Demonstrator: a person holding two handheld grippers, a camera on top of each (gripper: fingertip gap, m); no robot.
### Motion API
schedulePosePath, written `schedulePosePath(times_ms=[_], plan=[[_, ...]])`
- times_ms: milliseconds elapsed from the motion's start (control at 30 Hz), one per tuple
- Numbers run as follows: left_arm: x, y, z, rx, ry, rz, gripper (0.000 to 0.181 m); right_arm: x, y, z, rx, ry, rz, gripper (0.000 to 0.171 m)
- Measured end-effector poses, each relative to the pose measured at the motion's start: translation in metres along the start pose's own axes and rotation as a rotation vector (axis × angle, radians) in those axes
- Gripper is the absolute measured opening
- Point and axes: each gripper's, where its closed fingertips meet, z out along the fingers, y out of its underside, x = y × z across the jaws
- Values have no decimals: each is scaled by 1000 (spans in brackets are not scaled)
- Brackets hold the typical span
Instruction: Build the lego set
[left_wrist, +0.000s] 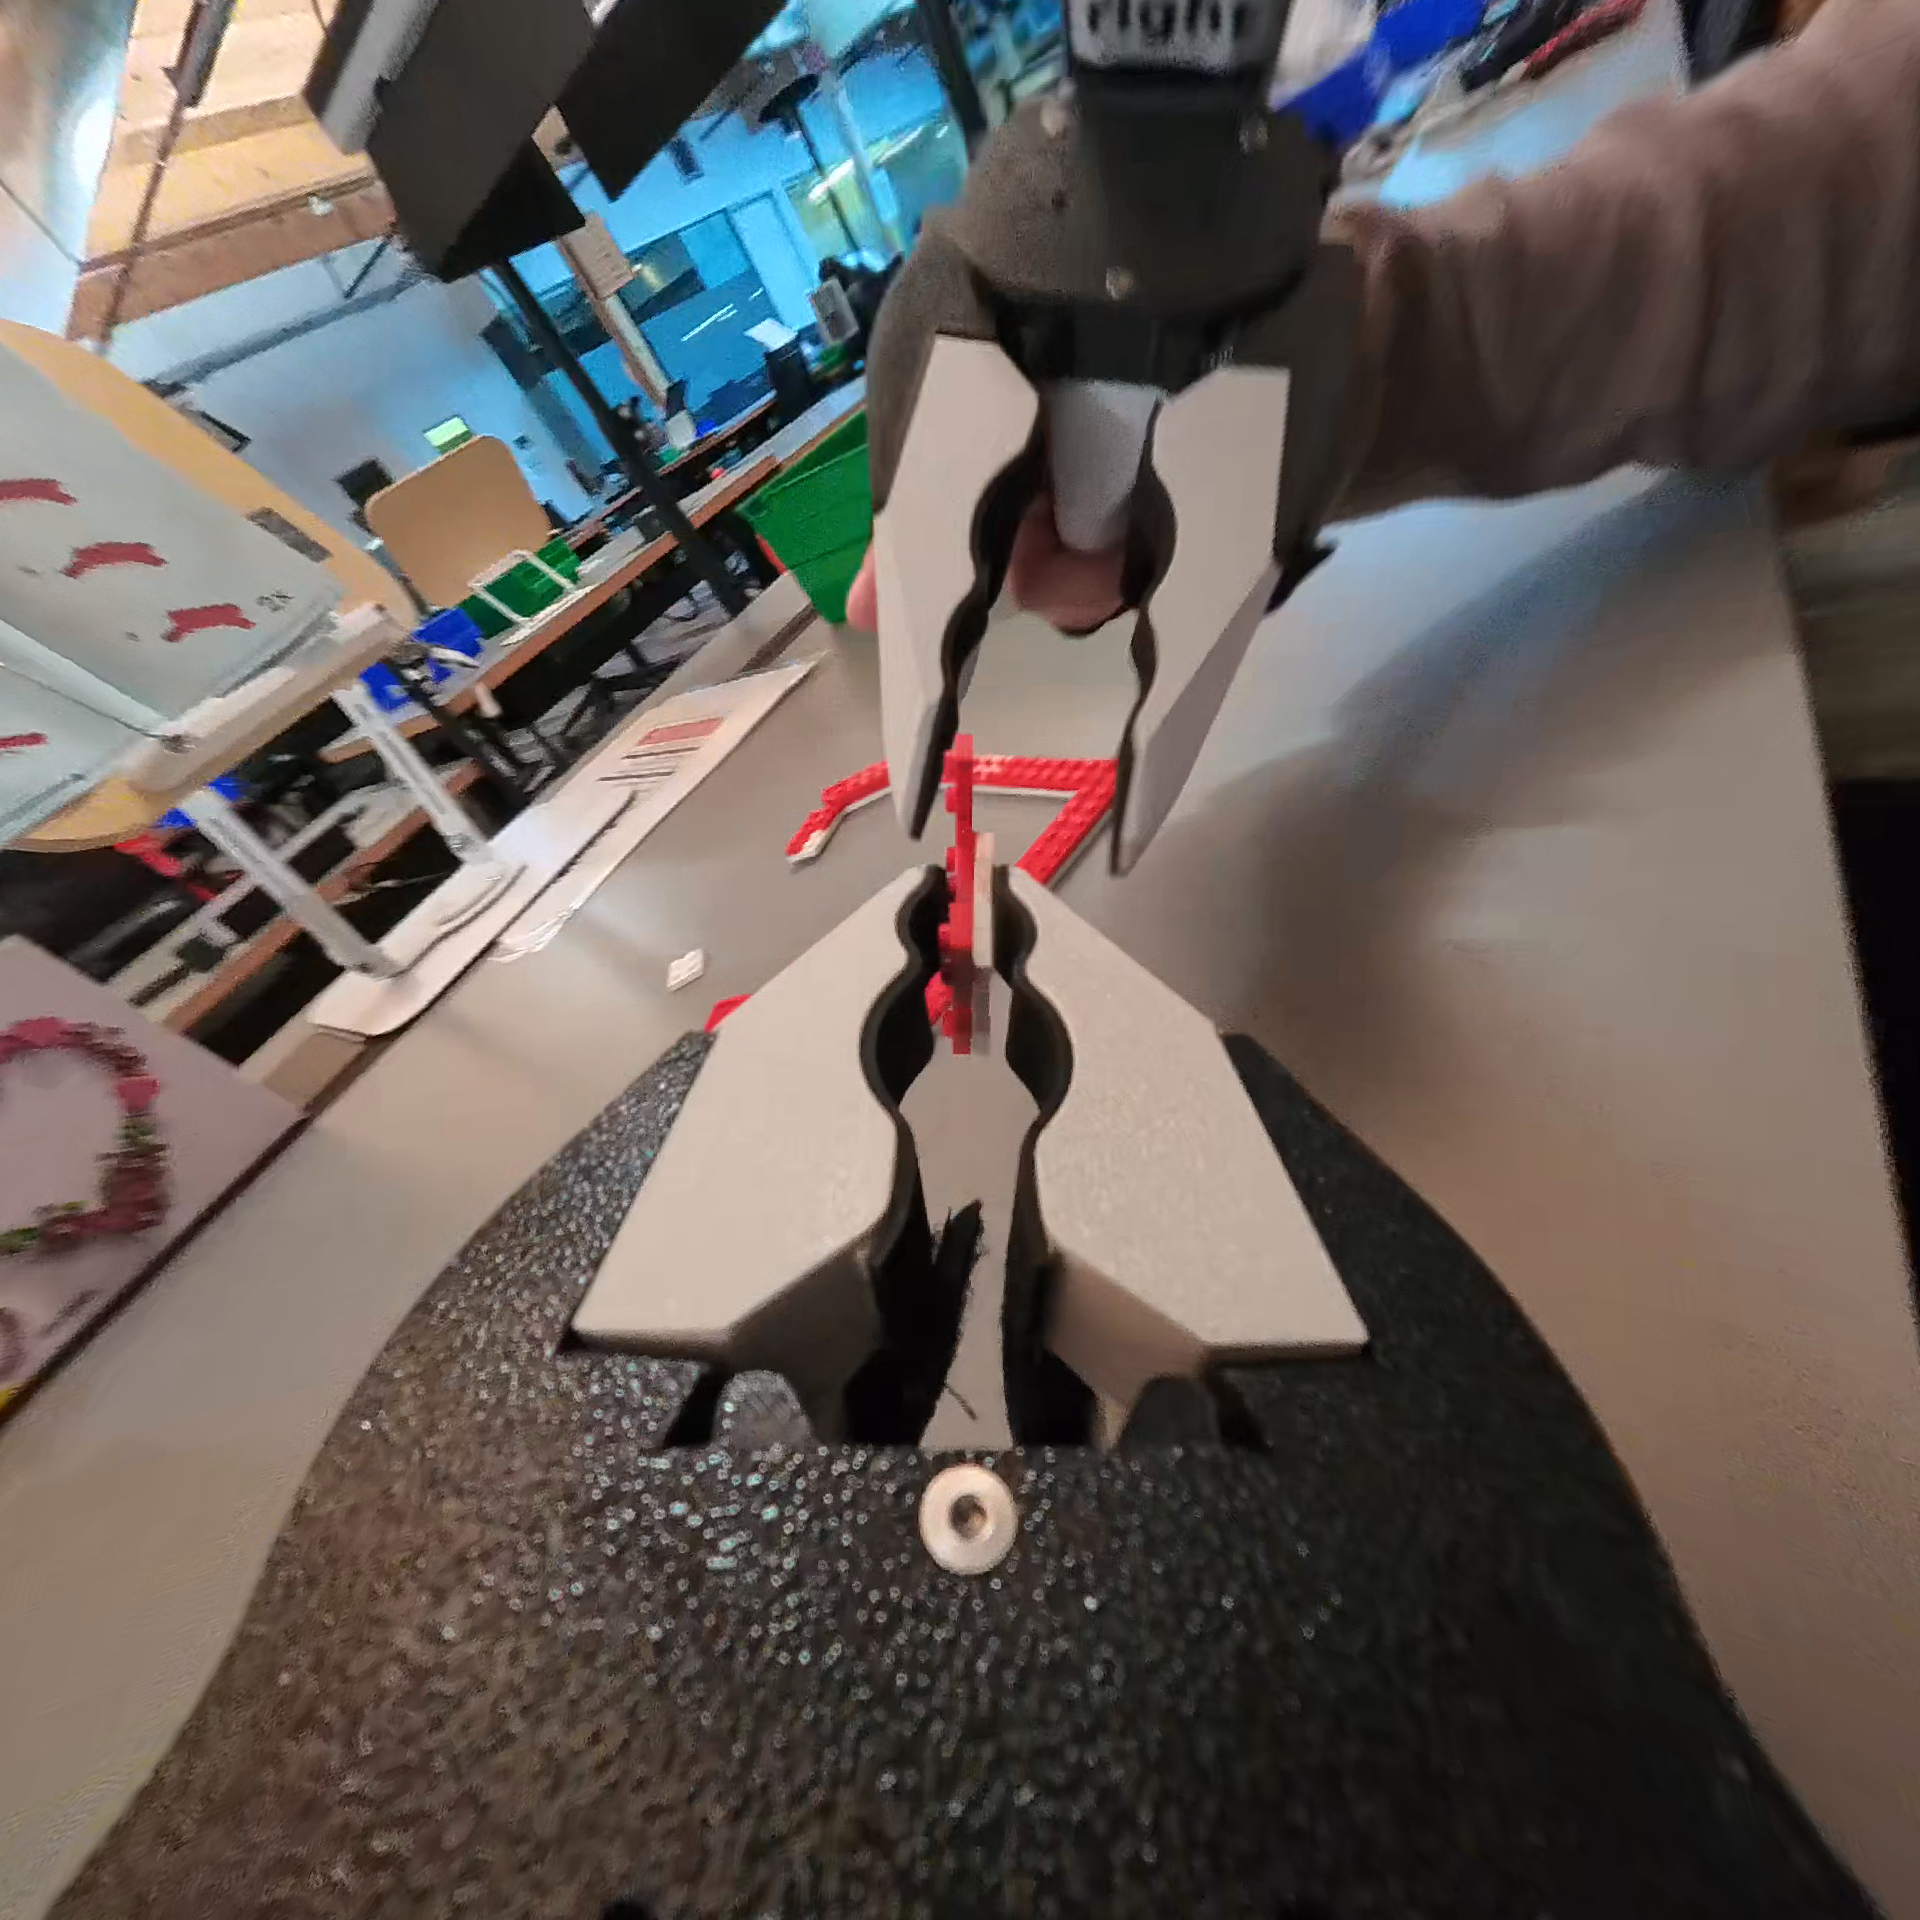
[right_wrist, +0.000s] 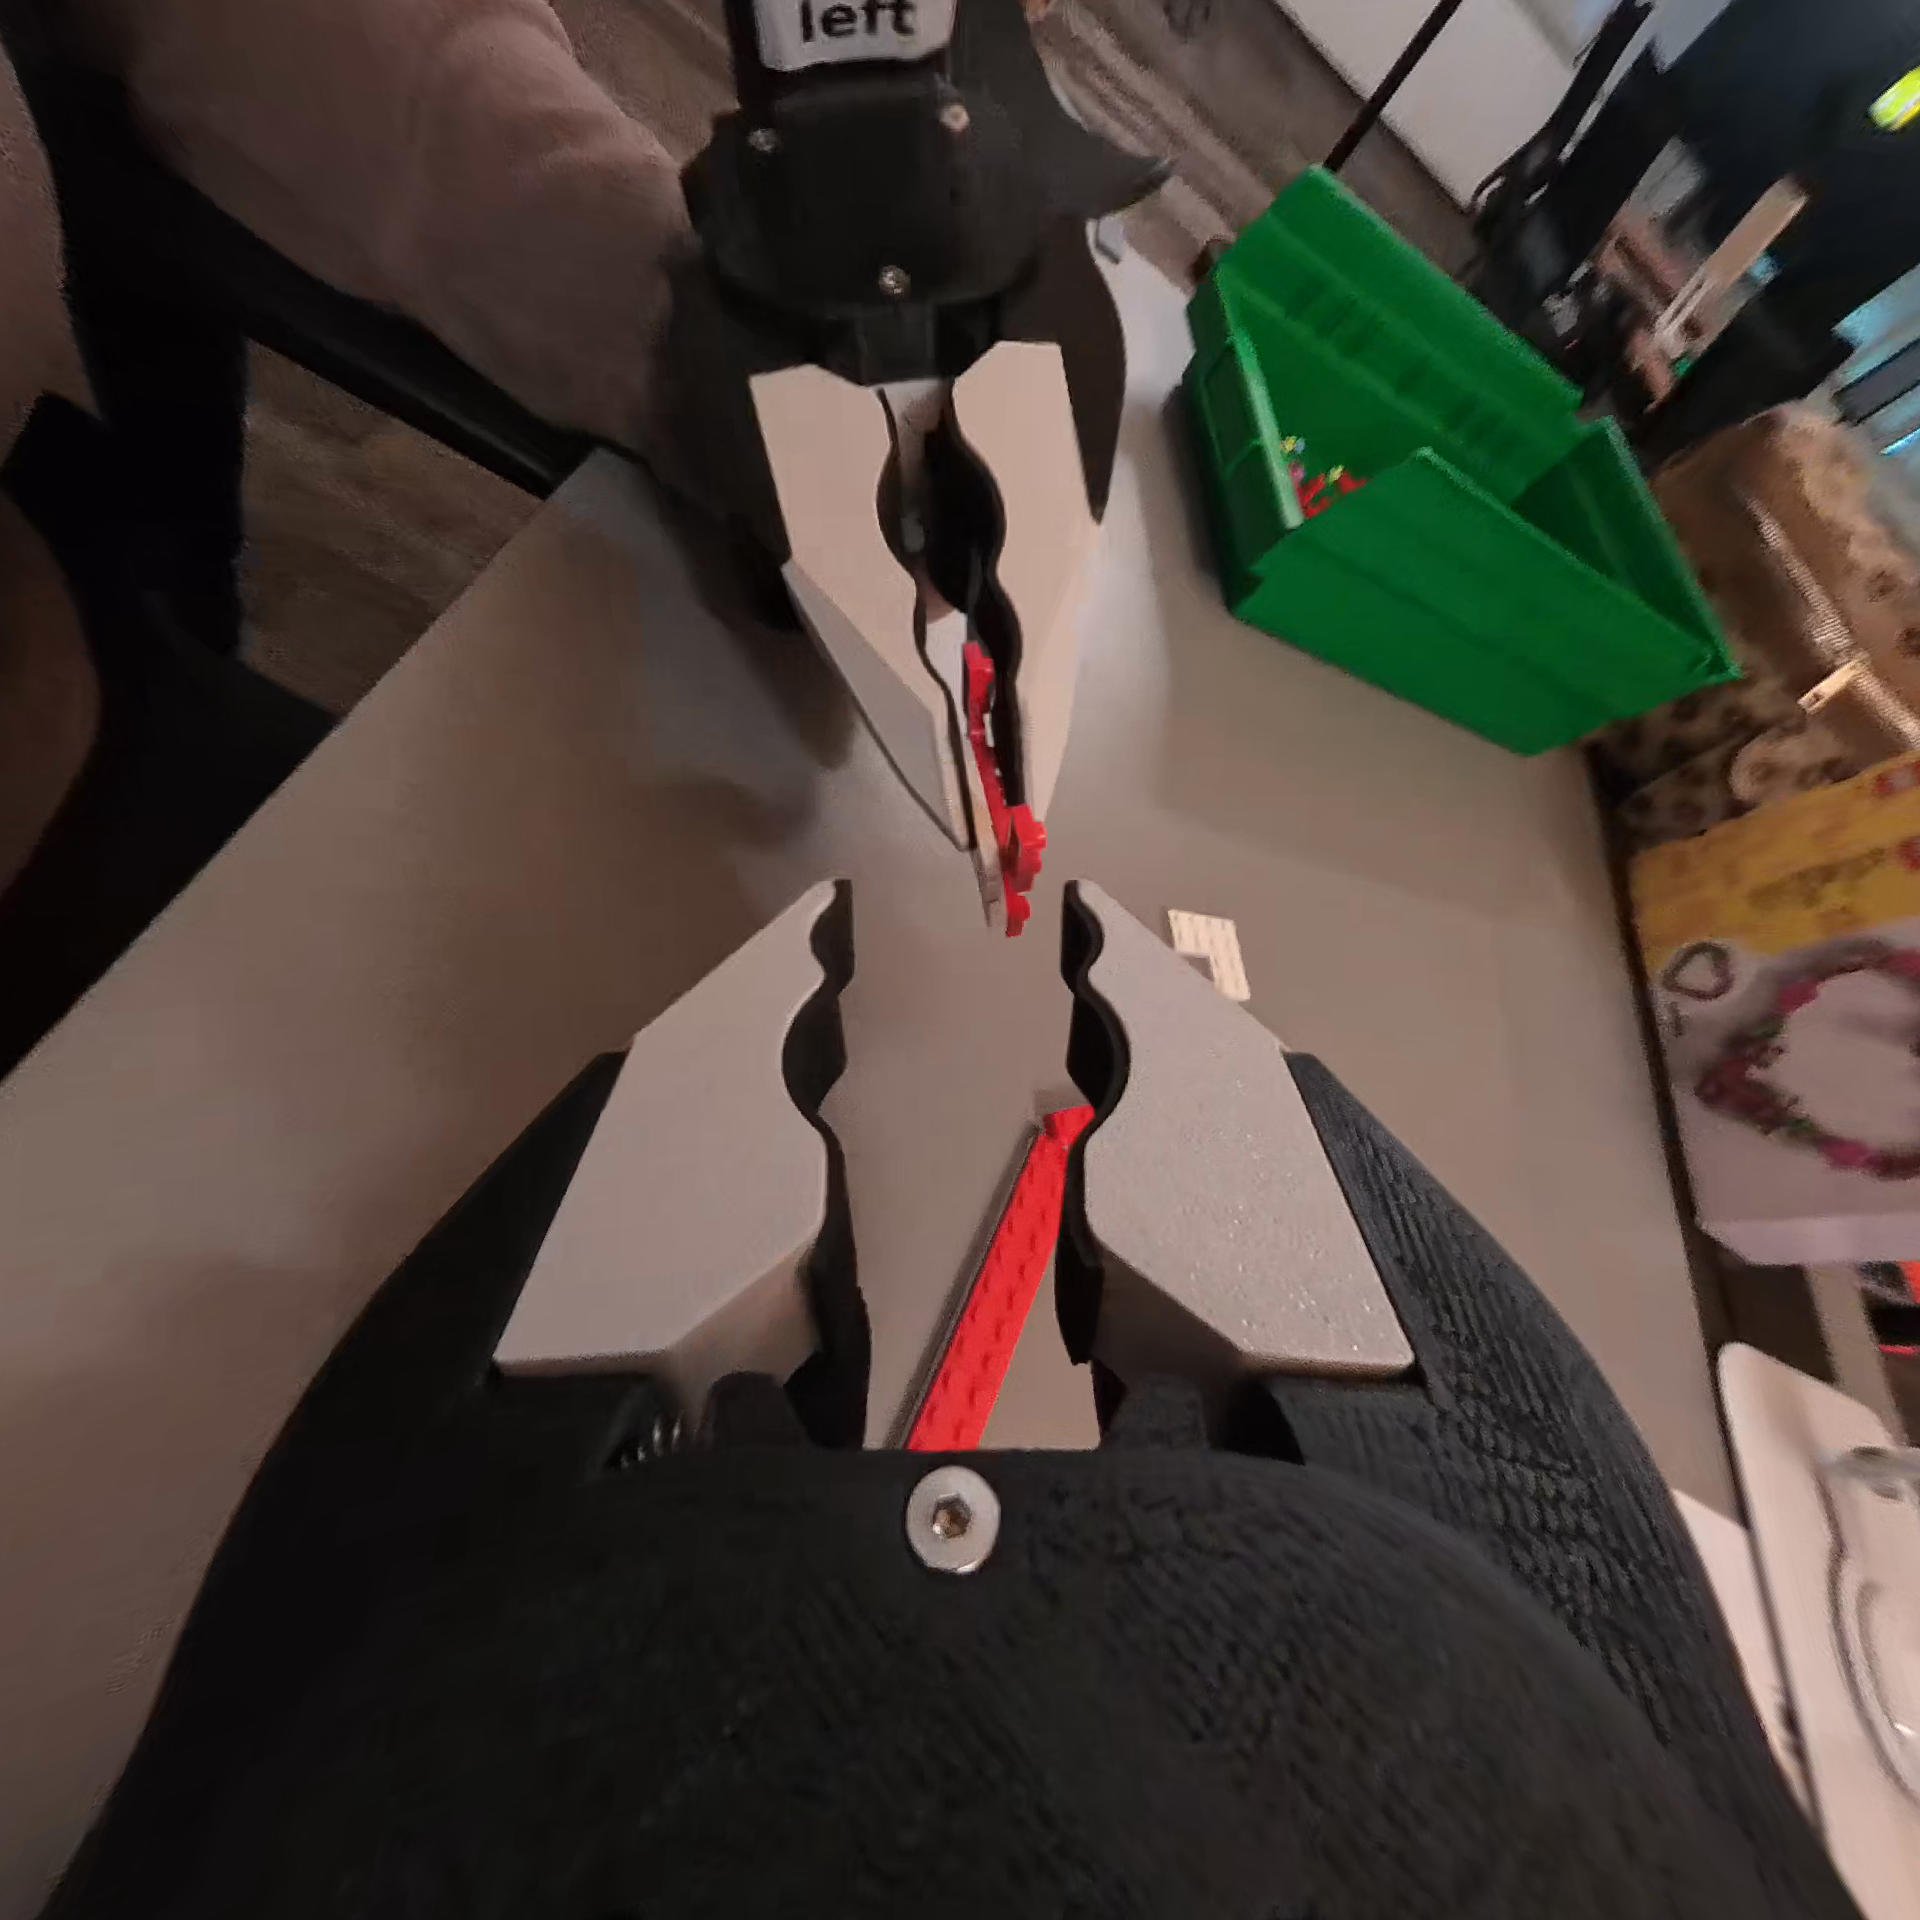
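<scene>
My left gripper (left_wrist: 966, 883) is shut on a small red and pale grey lego assembly (left_wrist: 964, 966), held on edge above the table. In the right wrist view the same gripper (right_wrist: 992, 831) faces me, with the assembly (right_wrist: 1006, 831) sticking out past its tips. My right gripper (right_wrist: 958, 894) is open and empty, its tips just short of the assembly. In the left wrist view it (left_wrist: 1018, 842) points at me with its jaws on either side of the assembly's top end. A red lego frame (left_wrist: 1070, 821) lies on the table behind, and a long red plate of it (right_wrist: 997, 1288) shows under the right gripper.
Green bins (right_wrist: 1455, 540) holding small pieces stand on the table's far side, also in the left wrist view (left_wrist: 821, 520). A small white piece (right_wrist: 1210, 951) lies on the table. A box with a heart wreath picture (right_wrist: 1818, 1091), an instruction booklet on a stand (left_wrist: 156, 582) and paper sheets (left_wrist: 675, 748) lie around.
</scene>
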Motion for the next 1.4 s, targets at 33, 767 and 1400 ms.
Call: schedulePosePath(times_ms=[33, 767, 1400], plan=[[1, -2, -1, 19, 15, -26, 6, 0, -1, 2, 8, 25, -23, 33], [18, 6, 0, -15, 150, -63, 6, -12, 2, 6, 50, 3, -62, 4], [14, 8, -4, -5, 170, -129, 6, -12, -2, 2, 193, -27, 73, 18]])
